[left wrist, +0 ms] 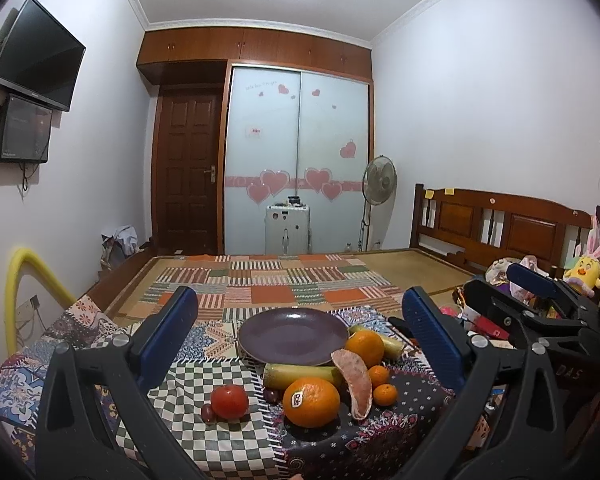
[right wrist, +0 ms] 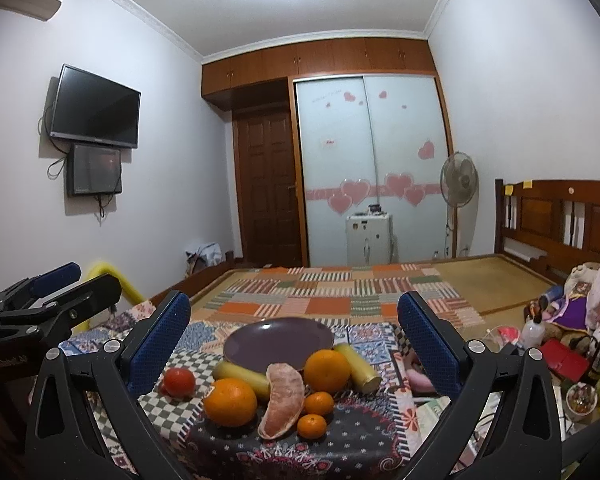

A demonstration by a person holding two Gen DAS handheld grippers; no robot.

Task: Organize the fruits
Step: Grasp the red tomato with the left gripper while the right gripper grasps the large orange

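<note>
**Fruit cluster ahead of both grippers, jaws spread, nothing held**

1. Work surface: a bed covered with a patchwork cloth of checked and floral panels [left wrist: 204, 384] lies below and ahead of both grippers.

2. Left gripper [left wrist: 300, 344]: black frame with blue ribbed pads, jaws spread wide with nothing between them. Right gripper [right wrist: 294, 344]: same build, jaws likewise spread wide and holding nothing. The two sit side by side, each visible at the edge of the other's view.

3. Round purple ceramic plate [left wrist: 292, 336] [right wrist: 278, 340]: straight ahead of both grippers, beyond the fruit, with nothing on it.

4. Fruit, all lying on the cloth between the grippers and the plate:
   - Large orange with a sticker [left wrist: 311, 402], nearest the left gripper.
   - Second large orange [left wrist: 365, 348], further ahead, just beside the plate rim.
   - Peeled pink pomelo segment [left wrist: 354, 382] [right wrist: 282, 400], curved, between the oranges.
   - Yellow-green banana piece [left wrist: 300, 375], touching the plate's near rim; a second piece [right wrist: 358, 368] lies beyond the second orange.
   - Red tomato [left wrist: 230, 401], left of the stickered orange.
   - Two small tangerines [right wrist: 315, 414], one behind the other, right of the pomelo segment.
   - Dark red grape [left wrist: 207, 412], touching the tomato's left side.
</note>
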